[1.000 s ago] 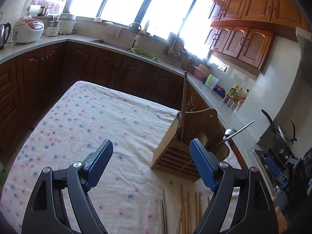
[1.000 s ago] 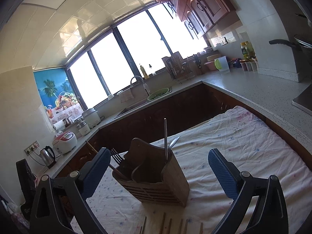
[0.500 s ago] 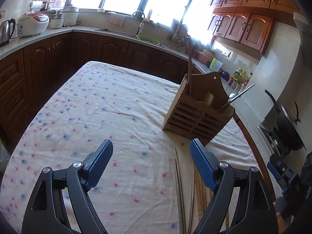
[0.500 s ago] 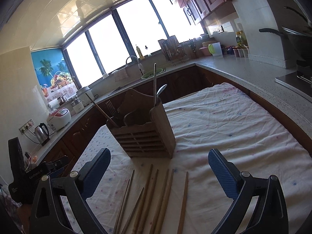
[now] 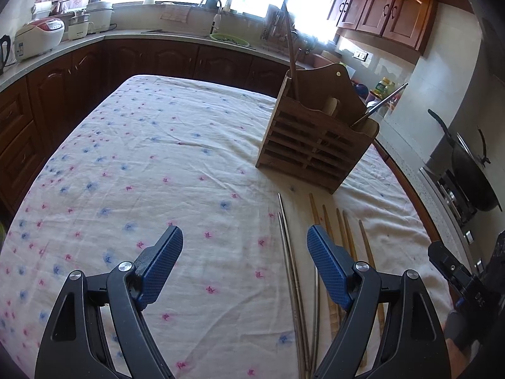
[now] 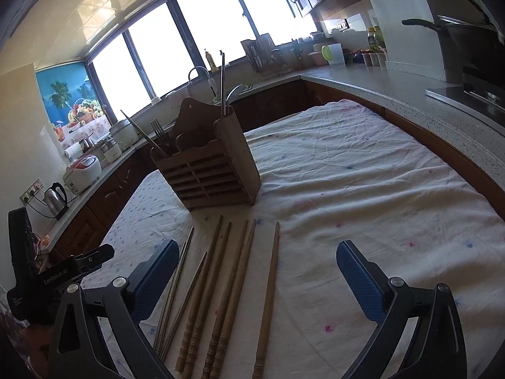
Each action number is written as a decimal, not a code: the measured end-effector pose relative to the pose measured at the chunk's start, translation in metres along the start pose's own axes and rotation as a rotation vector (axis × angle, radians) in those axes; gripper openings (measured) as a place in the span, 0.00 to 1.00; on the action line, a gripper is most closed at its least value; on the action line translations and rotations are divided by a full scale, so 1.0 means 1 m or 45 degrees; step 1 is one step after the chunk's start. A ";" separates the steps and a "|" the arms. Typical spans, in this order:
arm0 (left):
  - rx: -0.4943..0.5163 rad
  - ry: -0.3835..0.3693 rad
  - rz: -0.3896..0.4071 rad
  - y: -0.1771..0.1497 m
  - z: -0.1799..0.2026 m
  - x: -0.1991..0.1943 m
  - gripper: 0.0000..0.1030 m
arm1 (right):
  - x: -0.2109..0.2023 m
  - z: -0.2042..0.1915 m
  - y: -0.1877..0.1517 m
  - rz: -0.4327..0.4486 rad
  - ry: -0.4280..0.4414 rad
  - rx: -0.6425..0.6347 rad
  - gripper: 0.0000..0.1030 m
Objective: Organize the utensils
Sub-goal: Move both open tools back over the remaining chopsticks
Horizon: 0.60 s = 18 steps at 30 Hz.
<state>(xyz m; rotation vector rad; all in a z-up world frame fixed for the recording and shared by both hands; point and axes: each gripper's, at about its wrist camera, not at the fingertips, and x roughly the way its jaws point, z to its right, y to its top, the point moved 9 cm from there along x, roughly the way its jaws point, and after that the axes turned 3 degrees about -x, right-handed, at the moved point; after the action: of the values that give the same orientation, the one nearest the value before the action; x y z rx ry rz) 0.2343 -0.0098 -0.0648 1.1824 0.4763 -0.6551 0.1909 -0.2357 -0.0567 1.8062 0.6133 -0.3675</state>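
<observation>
Left gripper [image 5: 244, 246]: wide open, holding nothing
Right gripper [image 6: 254, 263]: wide open, holding nothing
Chopsticks [image 6: 228, 287]: loose on the tablecloth [image 6: 363, 183], near the wooden holder [image 6: 210, 164]

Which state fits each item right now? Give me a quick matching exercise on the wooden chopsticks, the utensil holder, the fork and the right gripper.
Items:
1. wooden chopsticks
2. utensil holder
3. fork
4. right gripper

States:
A. standing upright on the tablecloth
B. open, holding nothing
C. lying flat in a row in front of the holder
D. standing in the holder's left compartment

Pairs: 1-C, 2-A, 3-D, 4-B
</observation>
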 end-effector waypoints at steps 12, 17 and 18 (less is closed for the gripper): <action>0.057 0.009 -0.080 -0.006 0.010 0.020 0.75 | 0.021 0.000 -0.010 -0.086 -0.017 -0.039 0.79; 0.091 -0.002 -0.155 -0.007 0.018 0.037 0.60 | 0.037 0.005 -0.015 -0.161 -0.047 -0.055 0.63; 0.098 -0.005 -0.166 -0.007 0.019 0.041 0.59 | 0.040 0.006 -0.015 -0.174 -0.051 -0.057 0.60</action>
<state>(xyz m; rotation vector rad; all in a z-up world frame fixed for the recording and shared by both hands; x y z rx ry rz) 0.2594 -0.0386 -0.0897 1.2295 0.5316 -0.7937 0.2153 -0.2290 -0.0916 1.7146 0.7135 -0.4774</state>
